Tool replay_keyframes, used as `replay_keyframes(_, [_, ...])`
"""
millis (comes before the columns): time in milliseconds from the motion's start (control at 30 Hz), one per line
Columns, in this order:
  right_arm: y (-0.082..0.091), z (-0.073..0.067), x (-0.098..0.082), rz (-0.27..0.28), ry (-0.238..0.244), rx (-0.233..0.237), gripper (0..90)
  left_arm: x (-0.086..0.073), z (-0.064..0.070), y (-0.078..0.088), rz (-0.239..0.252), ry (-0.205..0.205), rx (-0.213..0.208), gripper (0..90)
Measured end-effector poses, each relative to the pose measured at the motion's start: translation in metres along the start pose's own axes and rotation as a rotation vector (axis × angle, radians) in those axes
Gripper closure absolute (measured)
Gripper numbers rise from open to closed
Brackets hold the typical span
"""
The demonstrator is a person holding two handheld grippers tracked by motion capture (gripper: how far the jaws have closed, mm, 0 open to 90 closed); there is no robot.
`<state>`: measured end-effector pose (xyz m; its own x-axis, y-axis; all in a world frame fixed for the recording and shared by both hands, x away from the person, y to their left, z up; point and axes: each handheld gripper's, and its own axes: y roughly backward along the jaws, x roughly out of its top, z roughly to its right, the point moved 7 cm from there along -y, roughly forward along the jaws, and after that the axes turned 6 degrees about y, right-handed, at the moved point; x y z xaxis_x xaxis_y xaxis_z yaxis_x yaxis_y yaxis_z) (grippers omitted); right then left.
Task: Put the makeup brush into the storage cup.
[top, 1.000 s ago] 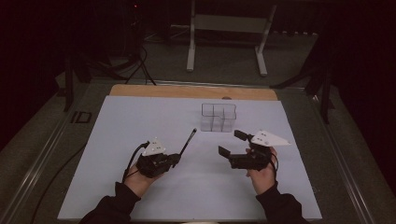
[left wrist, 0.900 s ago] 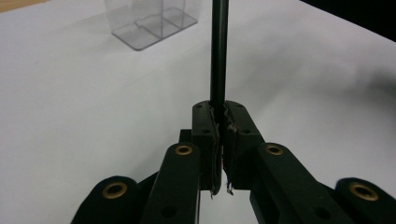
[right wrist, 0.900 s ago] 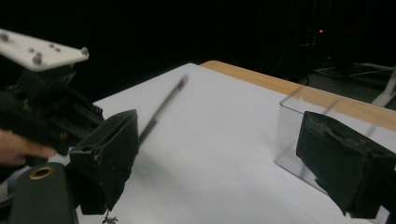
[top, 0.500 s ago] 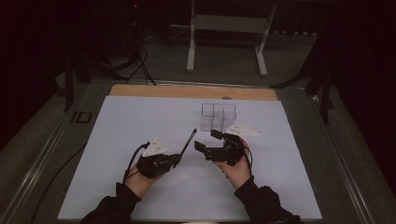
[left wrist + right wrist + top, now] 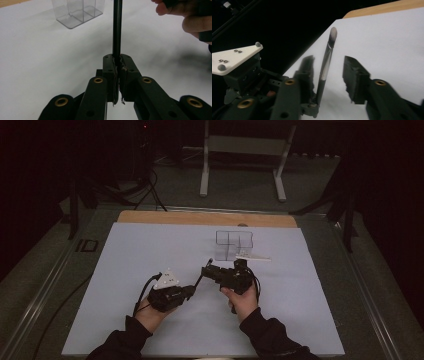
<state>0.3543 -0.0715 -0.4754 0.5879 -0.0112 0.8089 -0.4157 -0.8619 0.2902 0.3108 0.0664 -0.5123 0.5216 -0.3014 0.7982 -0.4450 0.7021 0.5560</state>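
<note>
High view, lower centre: left gripper (image 5: pixel 192 289) holds a makeup brush (image 5: pixel 205 270); right gripper (image 5: pixel 206 271) straddles it.

Left gripper view: jaws clamp the handle (image 5: pixel 117 27).

Right gripper view: jaws have been closing, pads apart. Handover unfinished; compartment box (image 5: pixel 234 244) waits.

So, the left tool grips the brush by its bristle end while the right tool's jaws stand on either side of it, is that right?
Not quite: the left tool grips the brush by its black handle end; the right gripper view shows the bristles free. The right tool's jaws, which have just been closing, do stand either side of it.
</note>
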Motion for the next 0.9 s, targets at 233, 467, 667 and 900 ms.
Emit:
replay_keyframes(233, [0.0,-0.008,0.002,-0.001,0.068,0.024,84.5,-0.001,0.001,-0.005,0.001,0.003,-0.011,83.9])
replay_keyframes(467, [0.005,-0.008,0.007,-0.011,0.135,0.008,84.5,0.001,-0.002,-0.003,0.011,0.05,-0.04,64.0])
replay_keyframes(667, [0.015,-0.001,0.011,-0.03,0.188,-0.014,84.5,0.002,-0.004,-0.002,0.016,0.042,0.003,44.7])
replay_keyframes(900, [0.038,0.009,0.023,-0.033,0.253,-0.077,84.5,0.003,-0.006,-0.002,0.015,0.047,0.029,30.7])
